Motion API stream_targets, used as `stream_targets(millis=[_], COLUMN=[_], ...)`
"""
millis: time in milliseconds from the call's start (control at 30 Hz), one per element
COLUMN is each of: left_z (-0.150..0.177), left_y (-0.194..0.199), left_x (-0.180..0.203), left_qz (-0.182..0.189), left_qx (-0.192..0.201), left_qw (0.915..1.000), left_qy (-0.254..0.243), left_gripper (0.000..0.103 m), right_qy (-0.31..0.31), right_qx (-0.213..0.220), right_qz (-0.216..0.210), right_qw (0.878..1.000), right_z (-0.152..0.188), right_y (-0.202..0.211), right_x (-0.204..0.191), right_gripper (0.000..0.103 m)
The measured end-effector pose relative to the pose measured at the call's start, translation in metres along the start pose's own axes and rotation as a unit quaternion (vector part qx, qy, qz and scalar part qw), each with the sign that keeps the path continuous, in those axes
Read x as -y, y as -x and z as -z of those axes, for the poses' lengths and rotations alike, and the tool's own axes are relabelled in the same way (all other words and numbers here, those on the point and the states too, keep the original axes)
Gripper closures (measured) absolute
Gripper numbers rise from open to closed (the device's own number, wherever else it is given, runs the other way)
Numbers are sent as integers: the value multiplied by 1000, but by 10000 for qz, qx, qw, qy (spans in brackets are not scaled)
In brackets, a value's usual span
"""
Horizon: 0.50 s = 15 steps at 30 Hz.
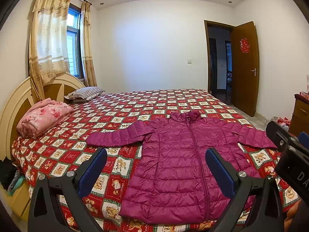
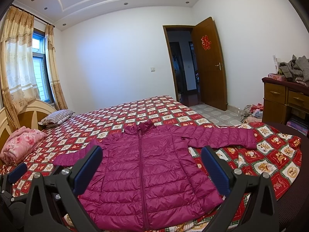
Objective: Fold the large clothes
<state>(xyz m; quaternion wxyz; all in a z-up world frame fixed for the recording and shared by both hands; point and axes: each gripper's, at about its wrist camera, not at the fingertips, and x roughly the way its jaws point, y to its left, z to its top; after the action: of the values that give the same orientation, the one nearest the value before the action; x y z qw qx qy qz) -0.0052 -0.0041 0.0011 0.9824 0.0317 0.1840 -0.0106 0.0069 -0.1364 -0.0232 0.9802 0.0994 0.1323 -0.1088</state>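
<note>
you are holding the left gripper (image 1: 156,166) and the right gripper (image 2: 151,164) spread, empty, above the jacket (image 1: 181,158) lying flat at the bed (image 1: 135,104)'s near edge; it is looking light, puffy, slippery, so pinch the cuffs.

Red double-happiness character (image 1: 244,45), a paper cutout, on the open brown door (image 1: 245,81) at 2 o'clock; the same sign shows in the right wrist view. White letters "DA" (image 1: 301,177), cut by the frame edge, on the black body of the right claw's housing (image 1: 293,154) at 3 o'clock. Small print on the bed's checked cover (image 1: 119,112) is too fine to read.
</note>
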Motion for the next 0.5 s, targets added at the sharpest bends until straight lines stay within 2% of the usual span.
stream_targets(millis=[500], left_z=[0], left_y=[0], left_x=[-1], left_qz=[10], left_qx=[-25], left_qw=[10000], left_qy=[6], left_gripper=[1], right_qy=[-5], right_qx=[-105], right_qz=[3], right_qw=[9999], right_z=[0], right_y=[-3], right_x=[3], right_gripper=[0])
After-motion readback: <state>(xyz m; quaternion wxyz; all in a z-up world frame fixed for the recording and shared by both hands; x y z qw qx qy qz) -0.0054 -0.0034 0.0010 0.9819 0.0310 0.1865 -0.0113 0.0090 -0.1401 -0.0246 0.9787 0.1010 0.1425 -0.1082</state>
